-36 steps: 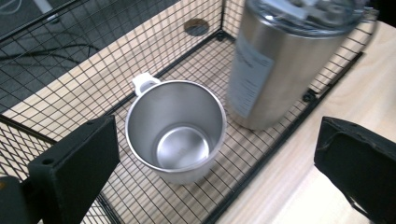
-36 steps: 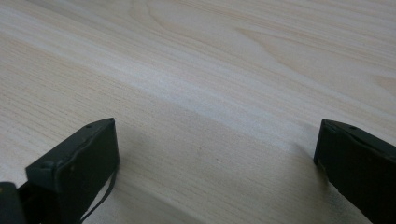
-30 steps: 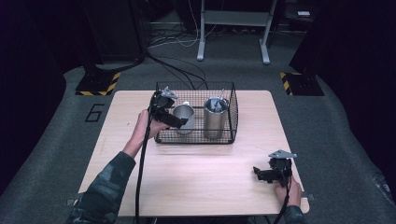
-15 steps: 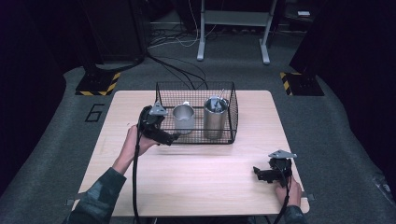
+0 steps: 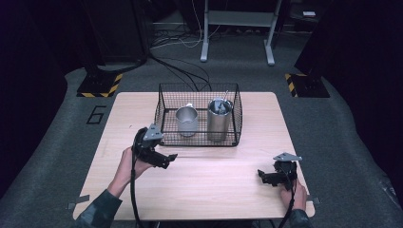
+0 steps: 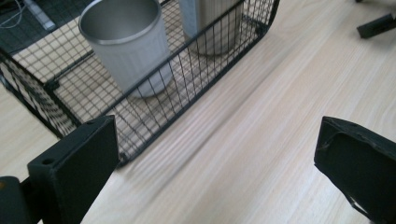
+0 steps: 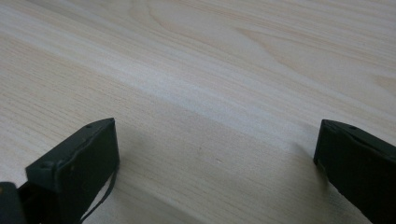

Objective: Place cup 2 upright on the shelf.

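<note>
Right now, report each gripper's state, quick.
Left gripper: open, holding nothing, over the table in front of the wire basket.
Right gripper: open, holding nothing, low over the table.

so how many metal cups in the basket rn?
2. Shorter cup stands left of centre in the wire basket; taller cup stands to its right, with something greyish inside. Nothing else shows through the mesh.

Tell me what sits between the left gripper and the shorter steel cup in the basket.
Only bare tabletop and the basket's front wire wall separate the left gripper from the shorter steel cup, as the left gripper view shows.
</note>
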Tool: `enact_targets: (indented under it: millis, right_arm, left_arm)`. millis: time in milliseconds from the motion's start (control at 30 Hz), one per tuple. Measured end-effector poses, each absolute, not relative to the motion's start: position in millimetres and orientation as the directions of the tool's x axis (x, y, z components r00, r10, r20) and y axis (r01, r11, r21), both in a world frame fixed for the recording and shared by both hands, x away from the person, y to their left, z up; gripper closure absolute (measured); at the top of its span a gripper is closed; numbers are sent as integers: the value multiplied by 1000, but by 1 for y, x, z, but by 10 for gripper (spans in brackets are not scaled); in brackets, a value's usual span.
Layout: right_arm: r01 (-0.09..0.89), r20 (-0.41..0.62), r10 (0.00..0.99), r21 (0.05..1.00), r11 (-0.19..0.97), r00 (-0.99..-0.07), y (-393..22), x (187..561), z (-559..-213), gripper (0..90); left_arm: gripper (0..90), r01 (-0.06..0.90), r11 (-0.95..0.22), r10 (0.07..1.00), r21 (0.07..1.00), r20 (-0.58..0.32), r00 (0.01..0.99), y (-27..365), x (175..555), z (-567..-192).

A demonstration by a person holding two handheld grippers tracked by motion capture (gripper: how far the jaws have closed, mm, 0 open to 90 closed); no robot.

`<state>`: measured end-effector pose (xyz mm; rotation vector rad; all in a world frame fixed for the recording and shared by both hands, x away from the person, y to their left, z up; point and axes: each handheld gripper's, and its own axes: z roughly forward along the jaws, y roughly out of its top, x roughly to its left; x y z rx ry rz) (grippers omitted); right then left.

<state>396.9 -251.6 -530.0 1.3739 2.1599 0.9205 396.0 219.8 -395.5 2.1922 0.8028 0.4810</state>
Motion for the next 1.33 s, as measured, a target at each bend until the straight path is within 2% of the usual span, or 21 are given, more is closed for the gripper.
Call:
enact_targets:
  millis: [367, 733, 1000, 1333]
  right_arm:
    - [629, 2, 905, 720, 294, -425, -252, 397, -530, 0]
    - [629, 2, 905, 720, 293, -425, -252, 397, -530, 0]
    - [628, 2, 905, 720, 294, -425, -252, 397, -530, 0]
    - [627, 0, 904, 720, 296, -427, -252, 397, -530, 0]
  left_arm:
    - [1, 451, -522, 714, 723, 82, 695, 242, 360, -449]
    - [1, 514, -461, 771, 724, 39, 636, 263, 356, -510]
    - [0, 549, -423, 800, 721, 13, 600, 271, 362, -529]
    - [0, 566, -425, 812, 707, 20, 584, 271, 366, -530]
